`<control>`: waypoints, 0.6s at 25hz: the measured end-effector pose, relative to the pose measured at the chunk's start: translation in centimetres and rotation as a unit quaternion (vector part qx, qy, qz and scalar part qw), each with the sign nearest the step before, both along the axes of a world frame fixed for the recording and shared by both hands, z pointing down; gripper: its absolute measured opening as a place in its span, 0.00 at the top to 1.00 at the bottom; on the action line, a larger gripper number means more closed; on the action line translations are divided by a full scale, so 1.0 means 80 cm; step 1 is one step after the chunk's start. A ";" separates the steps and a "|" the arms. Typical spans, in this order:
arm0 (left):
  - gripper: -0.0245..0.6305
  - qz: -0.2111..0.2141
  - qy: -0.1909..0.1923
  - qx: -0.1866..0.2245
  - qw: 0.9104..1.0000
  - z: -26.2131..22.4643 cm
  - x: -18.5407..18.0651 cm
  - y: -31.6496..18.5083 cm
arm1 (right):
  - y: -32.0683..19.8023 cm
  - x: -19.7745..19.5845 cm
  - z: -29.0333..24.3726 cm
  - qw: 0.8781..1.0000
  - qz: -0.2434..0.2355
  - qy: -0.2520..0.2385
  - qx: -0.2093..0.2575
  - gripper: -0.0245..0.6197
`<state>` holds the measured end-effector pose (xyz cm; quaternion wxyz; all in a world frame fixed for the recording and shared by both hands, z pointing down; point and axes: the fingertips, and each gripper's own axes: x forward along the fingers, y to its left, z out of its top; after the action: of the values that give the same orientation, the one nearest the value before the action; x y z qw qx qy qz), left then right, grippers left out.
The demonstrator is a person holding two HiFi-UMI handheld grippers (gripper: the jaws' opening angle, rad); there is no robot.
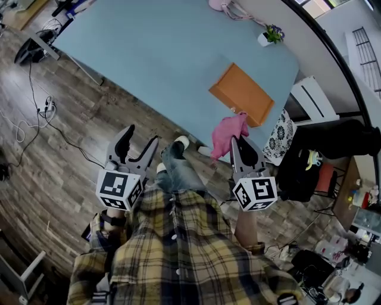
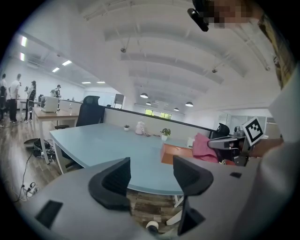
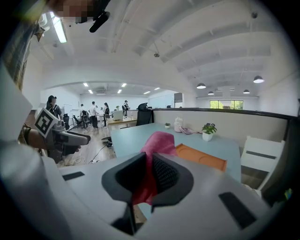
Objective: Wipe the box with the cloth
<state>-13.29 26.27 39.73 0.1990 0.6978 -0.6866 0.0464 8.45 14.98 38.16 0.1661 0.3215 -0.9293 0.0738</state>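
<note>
A flat orange box (image 1: 241,94) lies near the near right edge of the pale blue table (image 1: 149,53); it also shows as the orange box (image 3: 201,157) and orange box (image 2: 176,152). My right gripper (image 1: 238,143) is shut on a pink cloth (image 1: 228,134), which hangs over the table edge just short of the box. In the right gripper view the pink cloth (image 3: 157,145) sticks out between the closed jaws of the right gripper (image 3: 149,176). My left gripper (image 1: 138,142) is open and empty, held off the table over the wooden floor; the left gripper (image 2: 150,176) faces the table edge.
A small potted plant (image 1: 269,36) and a pink-and-white item (image 1: 223,6) sit at the table's far side. A white chair (image 1: 312,98) and a black bag (image 1: 303,170) stand to the right. Cables (image 1: 36,119) lie on the floor at left. People stand far off in the room (image 3: 93,115).
</note>
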 end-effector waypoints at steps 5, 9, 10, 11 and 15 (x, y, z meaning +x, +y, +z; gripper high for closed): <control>0.53 0.024 -0.007 0.001 1.000 -0.002 -0.006 -0.057 | -0.051 0.008 -0.002 0.999 0.037 -0.011 0.004 0.89; 0.54 0.054 -0.014 0.011 0.998 -0.013 -0.004 -0.123 | -0.102 0.021 -0.005 0.997 0.071 -0.014 0.008 0.89; 0.54 0.062 -0.015 0.012 0.998 -0.016 -0.004 -0.139 | -0.114 0.023 -0.007 0.997 0.079 -0.014 0.008 0.89; 0.54 0.069 -0.015 0.012 0.997 -0.018 -0.003 -0.154 | -0.126 0.025 -0.009 0.996 0.086 -0.013 0.009 0.89; 0.54 0.099 -0.014 0.016 0.995 -0.030 0.001 -0.216 | -0.167 0.030 -0.021 0.994 0.105 -0.008 0.018 0.89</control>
<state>-13.19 9.01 37.33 0.1731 0.7648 -0.6172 0.0647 10.86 1.60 36.45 0.1445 0.4200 -0.8927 0.0765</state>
